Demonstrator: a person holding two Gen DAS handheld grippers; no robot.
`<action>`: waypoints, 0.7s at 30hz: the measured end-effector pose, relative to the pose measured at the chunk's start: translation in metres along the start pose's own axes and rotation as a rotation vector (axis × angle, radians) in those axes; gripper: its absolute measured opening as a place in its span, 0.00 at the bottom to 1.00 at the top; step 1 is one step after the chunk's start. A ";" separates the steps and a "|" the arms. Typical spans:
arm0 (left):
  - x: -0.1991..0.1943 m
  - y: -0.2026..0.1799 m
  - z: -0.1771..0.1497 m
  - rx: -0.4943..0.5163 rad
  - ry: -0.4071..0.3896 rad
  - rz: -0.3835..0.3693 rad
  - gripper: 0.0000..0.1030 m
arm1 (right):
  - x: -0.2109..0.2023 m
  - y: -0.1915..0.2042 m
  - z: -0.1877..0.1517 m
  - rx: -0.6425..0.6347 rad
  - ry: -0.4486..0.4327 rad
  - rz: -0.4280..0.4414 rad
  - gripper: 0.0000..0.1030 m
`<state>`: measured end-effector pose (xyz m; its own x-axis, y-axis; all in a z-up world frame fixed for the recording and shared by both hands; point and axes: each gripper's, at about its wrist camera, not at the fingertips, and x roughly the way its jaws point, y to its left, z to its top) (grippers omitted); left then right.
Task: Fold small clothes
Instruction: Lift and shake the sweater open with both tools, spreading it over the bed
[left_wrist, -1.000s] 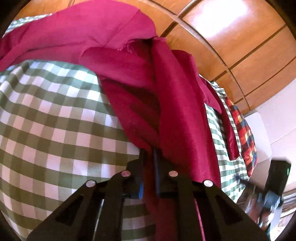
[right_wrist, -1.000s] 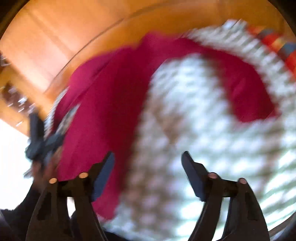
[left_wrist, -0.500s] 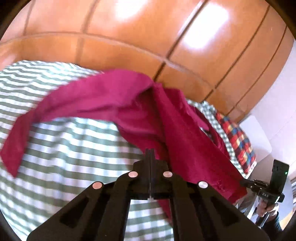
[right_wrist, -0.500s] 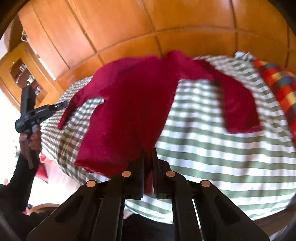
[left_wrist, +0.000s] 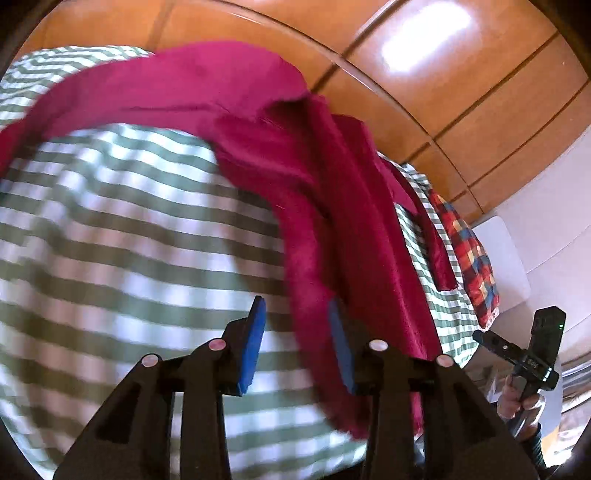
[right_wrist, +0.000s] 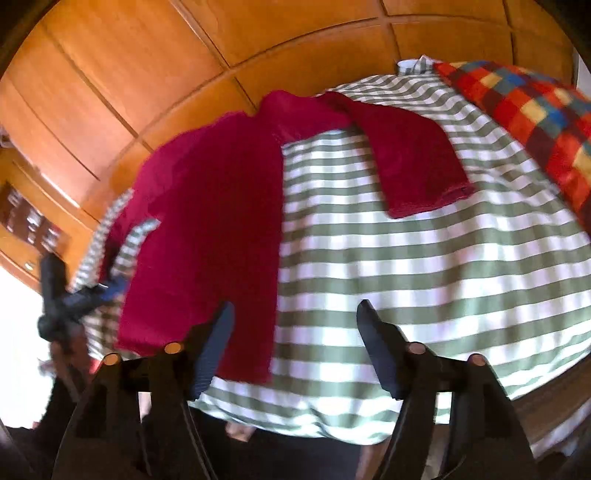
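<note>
Before you, a bed under a green-and-white checked cloth (right_wrist: 424, 266) runs along a wall of glossy orange-brown wooden panels (right_wrist: 147, 66), with a red, yellow and blue patchwork-check blanket (right_wrist: 535, 122) at its far right end. The crimson long-sleeved fabric garment (right_wrist: 214, 221) lies on the cloth, its body folded lengthwise toward the left and one sleeve stretched out flat to the right.

Your right hand-held gripper (right_wrist: 295, 347) has just been opening and stands wide above the garment's near hem with nothing between its pads, while your left hand-held gripper (left_wrist: 297, 343) has also just been opening, stands partly open, and has the garment's blurred edge loose beside its right pad without being pinched.
</note>
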<state>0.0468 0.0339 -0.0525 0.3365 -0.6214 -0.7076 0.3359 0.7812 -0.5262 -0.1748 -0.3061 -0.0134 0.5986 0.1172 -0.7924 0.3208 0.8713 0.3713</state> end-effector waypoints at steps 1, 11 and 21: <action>0.007 -0.005 -0.002 0.016 -0.004 0.028 0.37 | 0.006 0.003 -0.001 0.006 0.013 0.016 0.67; 0.008 -0.015 0.001 0.049 0.005 -0.001 0.08 | 0.080 0.053 -0.021 -0.149 0.172 0.027 0.07; -0.111 0.003 0.010 0.185 0.011 0.138 0.08 | -0.016 0.040 -0.015 -0.293 0.110 -0.068 0.06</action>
<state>0.0192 0.1043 0.0291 0.3810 -0.5079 -0.7726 0.4432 0.8337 -0.3295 -0.1823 -0.2663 0.0070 0.4948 0.0913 -0.8642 0.1226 0.9772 0.1734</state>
